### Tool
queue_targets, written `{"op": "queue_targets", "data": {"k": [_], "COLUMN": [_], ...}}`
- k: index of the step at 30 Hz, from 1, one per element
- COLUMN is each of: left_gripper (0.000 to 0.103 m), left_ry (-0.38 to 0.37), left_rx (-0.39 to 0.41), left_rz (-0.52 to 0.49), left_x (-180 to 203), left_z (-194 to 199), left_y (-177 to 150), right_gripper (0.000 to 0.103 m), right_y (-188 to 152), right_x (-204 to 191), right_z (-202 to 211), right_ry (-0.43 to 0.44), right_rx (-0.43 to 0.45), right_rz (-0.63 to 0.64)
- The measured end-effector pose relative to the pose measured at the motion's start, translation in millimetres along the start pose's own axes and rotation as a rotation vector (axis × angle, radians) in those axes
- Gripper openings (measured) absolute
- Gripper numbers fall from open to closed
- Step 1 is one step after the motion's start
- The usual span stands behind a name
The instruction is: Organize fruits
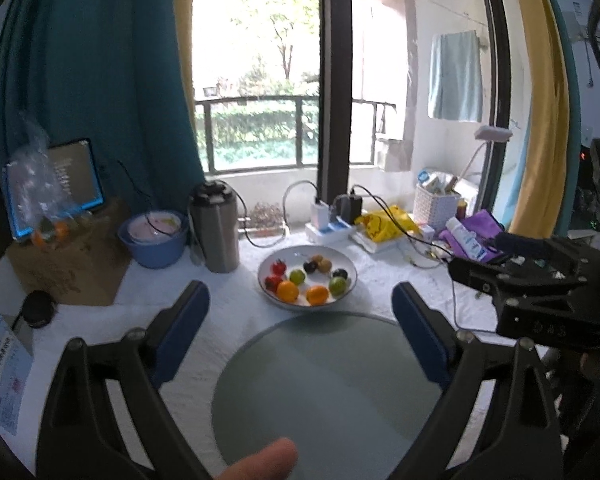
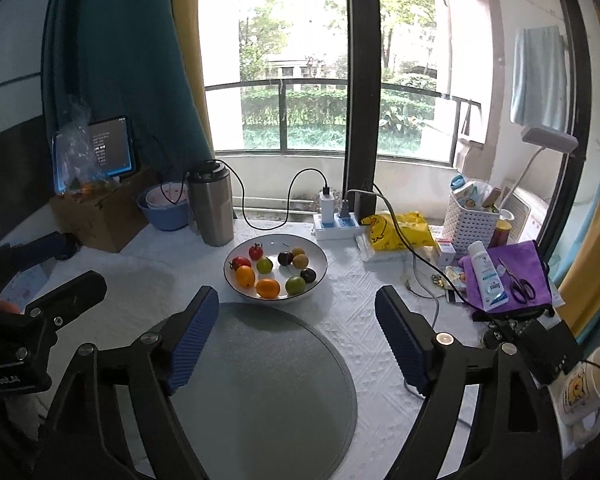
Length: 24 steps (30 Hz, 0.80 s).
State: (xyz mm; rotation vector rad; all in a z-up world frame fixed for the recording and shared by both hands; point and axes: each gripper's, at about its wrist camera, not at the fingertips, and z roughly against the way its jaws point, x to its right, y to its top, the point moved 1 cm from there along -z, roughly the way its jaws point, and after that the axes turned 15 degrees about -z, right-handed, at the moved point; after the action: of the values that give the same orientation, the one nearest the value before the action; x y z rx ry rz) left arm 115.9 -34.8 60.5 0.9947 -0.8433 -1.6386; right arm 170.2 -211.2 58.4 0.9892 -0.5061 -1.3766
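A white bowl (image 1: 350, 266) (image 2: 320, 254) on the white tablecloth holds several small fruits: two oranges (image 1: 317, 294) (image 2: 268, 287), two red tomatoes (image 1: 278, 267) (image 2: 255, 251), green limes (image 1: 337, 285) (image 2: 295, 284), dark plums (image 2: 309, 275) and brownish ones (image 2: 300, 261). In front of it lies a round grey-green plate (image 1: 332, 392) (image 2: 260, 392) with nothing on it. My left gripper (image 1: 300, 300) hangs open above the plate's far edge, nothing between its blue pads. My right gripper (image 2: 296, 306) is also open and holds nothing, just short of the bowl.
A steel flask (image 2: 211, 208), a blue basin (image 2: 166, 208), a cardboard box (image 2: 100, 216) with a tablet, a power strip (image 2: 336, 226), a yellow bag (image 2: 400, 230), a white basket (image 2: 472, 216), purple cloth with scissors (image 2: 520, 280) and a mug (image 2: 588, 388) ring the table.
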Motion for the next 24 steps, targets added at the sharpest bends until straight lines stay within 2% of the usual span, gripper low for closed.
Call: {"op": "queue_targets", "data": {"k": [4,9,24], "left_gripper": [0.094,0.094,0.094], "left_ry": [0.006,0.052,0.072], "left_rx": [0.037,0.07,0.044], "left_rz": [0.024,0.045,0.047], "left_x": [-3,-5,-6], "left_z": [16,34,31], "left_y": [-3,-9,-18], "right_gripper": [0.086,0.086,0.087], "right_y": [-7,-12,-13], "right_x": [-8,-16,-17], "right_z": [18,35,41], "right_ry": [0.008,0.009,0.015], "right_rx": [0.019,0.052,0.074], "right_rz": [0.002,0.019,0.012]}}
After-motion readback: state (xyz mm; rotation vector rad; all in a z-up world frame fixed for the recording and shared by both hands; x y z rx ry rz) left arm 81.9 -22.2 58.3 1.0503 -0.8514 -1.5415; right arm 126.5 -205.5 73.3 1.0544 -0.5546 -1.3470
